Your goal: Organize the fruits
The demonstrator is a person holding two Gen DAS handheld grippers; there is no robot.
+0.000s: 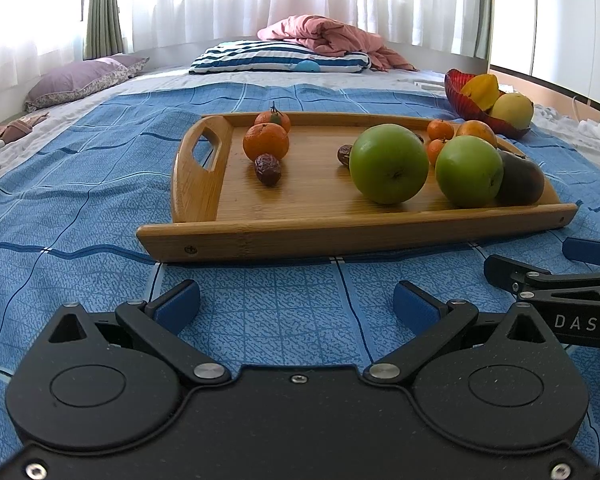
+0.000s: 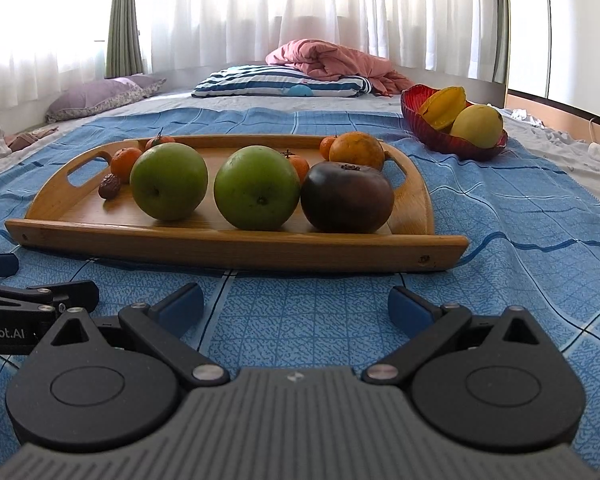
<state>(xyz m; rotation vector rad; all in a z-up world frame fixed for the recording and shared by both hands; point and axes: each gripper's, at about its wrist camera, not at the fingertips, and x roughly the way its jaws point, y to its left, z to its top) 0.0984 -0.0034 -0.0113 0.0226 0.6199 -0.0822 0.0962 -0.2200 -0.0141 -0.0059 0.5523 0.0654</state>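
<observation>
Left gripper (image 1: 296, 300): spread apart, empty, low over blue checked bedspread (image 1: 80, 184).
Right gripper (image 2: 296, 302): likewise apart, empty.
Rectangular bamboo tray (image 2: 236, 242): ahead on bed, carrying two green apples (image 2: 256, 188), tangerines, dark persimmon (image 2: 346, 197).
Red glass bowl (image 2: 414, 110): beyond tray, right.

blue bedspread (image 1: 80, 184), striped pillow (image 1: 276, 58), pink quilt (image 1: 324, 34)

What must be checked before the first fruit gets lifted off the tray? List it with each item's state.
1. Left tool open and empty: ok.
2. Right tool open and empty: ok.
3. Both tools short of the tray, touching no fruit: ok.
4. Near fruit unobstructed, namely two green apples and the dark fruit: ok.
5. Red bowl has spare room beside the yellow fruits: cannot tell.
6. Tray lies steady on the blue bedcover: cannot tell.
</observation>
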